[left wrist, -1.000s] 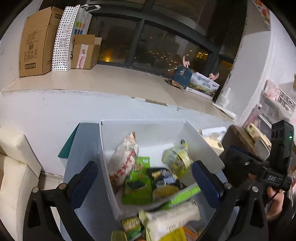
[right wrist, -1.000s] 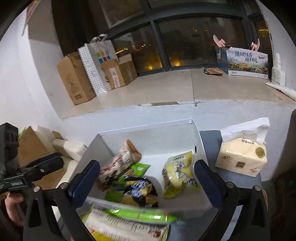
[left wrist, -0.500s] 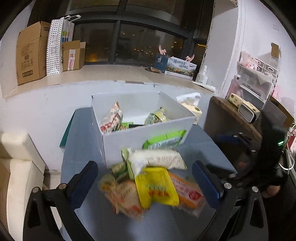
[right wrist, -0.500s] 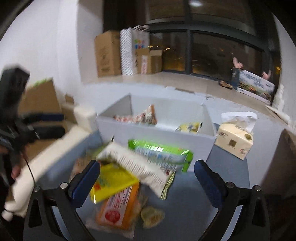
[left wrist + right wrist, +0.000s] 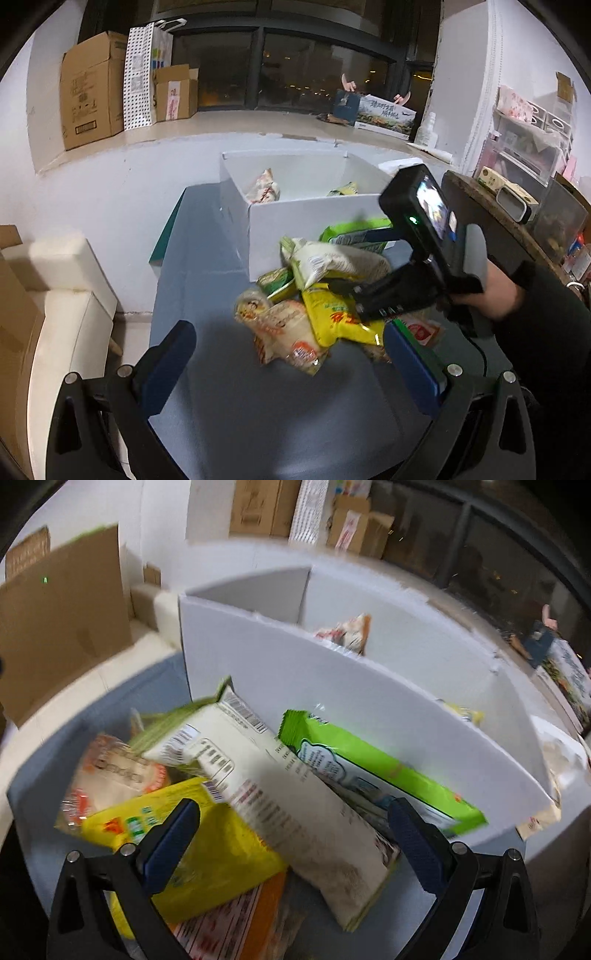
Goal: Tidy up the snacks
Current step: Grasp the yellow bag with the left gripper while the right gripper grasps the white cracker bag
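Observation:
A white box [image 5: 295,218] stands at the back of the blue-grey table [image 5: 229,398]. It holds a red-and-white packet [image 5: 264,190] and a yellow-green packet [image 5: 343,189]. In front of it lies a pile: a long white packet [image 5: 332,262], a yellow packet [image 5: 336,321], an orange-printed packet [image 5: 284,332] and a green packet [image 5: 354,230]. My left gripper [image 5: 291,362] is open, low and short of the pile. My right gripper [image 5: 293,834] is open, its fingers on either side of the white packet [image 5: 288,801], above the yellow packet [image 5: 207,849]. The green packet [image 5: 376,768] leans on the box wall [image 5: 332,686].
A hand [image 5: 491,299] holds the right tool, whose camera housing [image 5: 421,218] hangs over the pile's right side. Left of the table is a white cushioned seat [image 5: 62,295]. Cardboard boxes [image 5: 92,85] line the window sill. A brown side table [image 5: 480,206] stands at the right.
Both grippers have drawn back from above the box. The left one has backed off and dropped toward the table; the right one has come down onto the pile and now straddles the white packet.

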Demonstrator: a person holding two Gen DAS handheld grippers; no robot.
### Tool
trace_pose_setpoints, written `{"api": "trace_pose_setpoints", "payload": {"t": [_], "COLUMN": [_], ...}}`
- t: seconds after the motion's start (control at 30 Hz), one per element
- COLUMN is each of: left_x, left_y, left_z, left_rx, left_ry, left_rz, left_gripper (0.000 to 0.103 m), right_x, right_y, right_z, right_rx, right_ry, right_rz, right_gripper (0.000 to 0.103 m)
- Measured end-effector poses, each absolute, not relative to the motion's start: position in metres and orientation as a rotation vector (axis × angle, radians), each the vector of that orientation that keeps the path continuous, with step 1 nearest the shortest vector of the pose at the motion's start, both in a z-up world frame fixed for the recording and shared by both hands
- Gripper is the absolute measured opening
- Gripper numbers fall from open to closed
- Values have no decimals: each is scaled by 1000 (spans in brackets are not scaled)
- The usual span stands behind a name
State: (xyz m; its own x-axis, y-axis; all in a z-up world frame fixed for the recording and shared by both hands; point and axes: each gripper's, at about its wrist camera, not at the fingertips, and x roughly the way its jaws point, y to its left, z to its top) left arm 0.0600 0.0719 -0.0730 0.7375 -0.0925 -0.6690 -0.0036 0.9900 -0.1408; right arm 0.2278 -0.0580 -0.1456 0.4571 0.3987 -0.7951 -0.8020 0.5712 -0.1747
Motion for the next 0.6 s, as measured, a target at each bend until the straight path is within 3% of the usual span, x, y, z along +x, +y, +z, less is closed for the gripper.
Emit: {"api": "trace_pose_setpoints", "payload": {"t": [0.03,0.07,0.2,0.37,0.6], "left_x": [60,60,64,76,131], "left_y": [72,73,70,57,24], "left_z": [-74,-76,-82,-89,-104], "left_rx": [-139,-142,-144,-136,-126], "left_ry": [744,750,765,799,933], "left_rz": [-49,-51,-71,-148,-256], "left_gripper": [103,103,103,103,103], "right_x": [231,234,233,224,208], "right_y": [-55,-53,-56,-83,-147], "right_z": [-149,-152,-155,-130,-75], "right_rx": [-597,-601,-607,-496,-235], "right_ry": [789,808,803,779,681], "right_rz": [792,784,783,815,793], "right_gripper": [89,62,57,44,40]}}
